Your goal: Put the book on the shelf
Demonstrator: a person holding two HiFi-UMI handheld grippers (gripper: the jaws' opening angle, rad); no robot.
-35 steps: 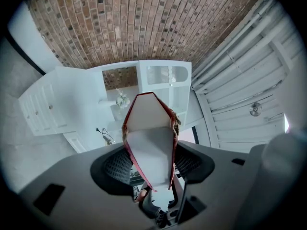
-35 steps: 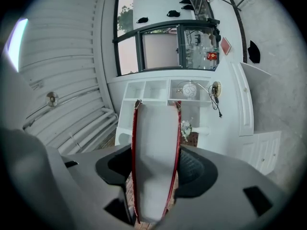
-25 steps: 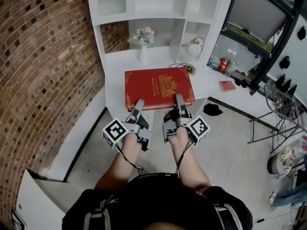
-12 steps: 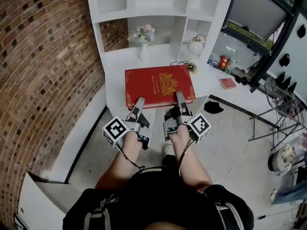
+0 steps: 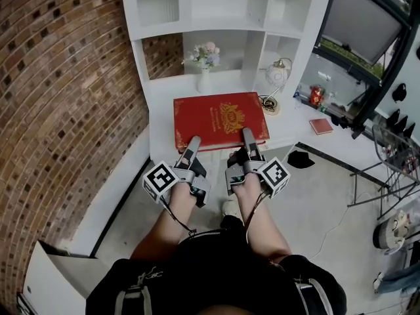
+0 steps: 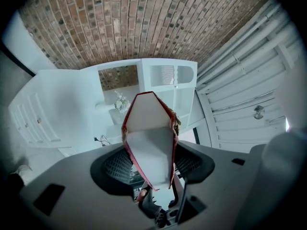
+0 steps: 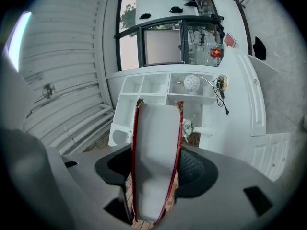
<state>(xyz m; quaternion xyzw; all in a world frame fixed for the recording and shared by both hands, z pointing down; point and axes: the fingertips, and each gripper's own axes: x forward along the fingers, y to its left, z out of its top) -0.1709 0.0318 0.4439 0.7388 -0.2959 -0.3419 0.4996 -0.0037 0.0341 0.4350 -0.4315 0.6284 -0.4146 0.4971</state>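
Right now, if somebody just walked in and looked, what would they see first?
Probably the big red book with the gold crest, in the middle, with the left claw and right claw each clamped on its near edge. Next comes the brick wall filling the left side, and the small vase of flowers in the white shelf just behind the book.

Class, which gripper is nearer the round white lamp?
Right. The right gripper clamps the red book's near edge, just below-left of the lamp; the left gripper clamps the same edge farther left.
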